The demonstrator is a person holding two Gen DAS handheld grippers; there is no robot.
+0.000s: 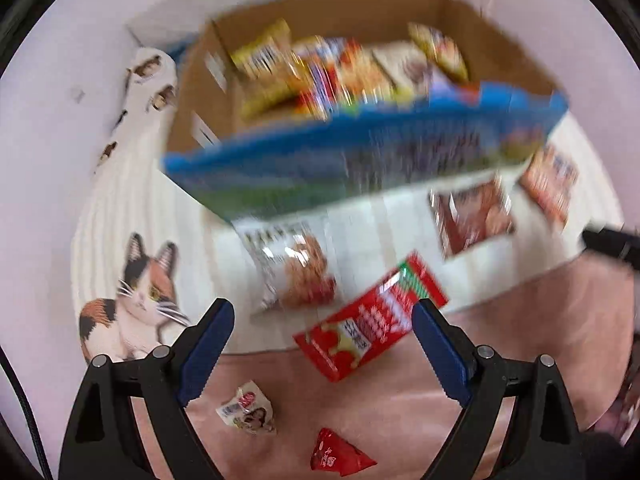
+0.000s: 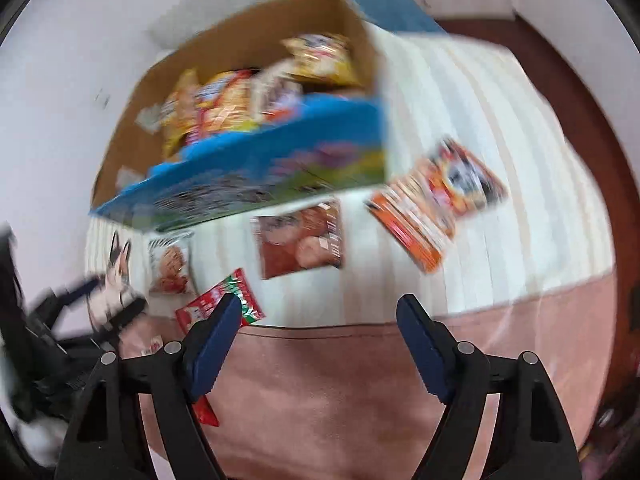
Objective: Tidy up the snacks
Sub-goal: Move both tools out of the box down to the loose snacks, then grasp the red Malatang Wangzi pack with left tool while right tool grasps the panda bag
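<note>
A cardboard box (image 1: 460, 28) with a blue printed front holds several snack packets (image 1: 328, 76); it also shows in the right wrist view as the box (image 2: 240, 56). Loose on the white mat lie a clear packet (image 1: 292, 268), a red packet (image 1: 372, 324), a brown packet (image 1: 472, 216) and an orange packet (image 1: 550, 178). My left gripper (image 1: 322, 306) hangs open just above the red packet, touching nothing. My right gripper (image 2: 318, 300) is open over the mat's front edge, below the brown packet (image 2: 300, 236), with the orange packet (image 2: 436, 204) further right.
The white striped mat (image 1: 160, 184) carries a cat picture (image 1: 136, 296) at its left. On the pink surface (image 2: 320, 392) in front lie a small white packet (image 1: 248, 408) and a small red packet (image 1: 340, 454). A dark wooden edge (image 2: 580, 120) runs along the right.
</note>
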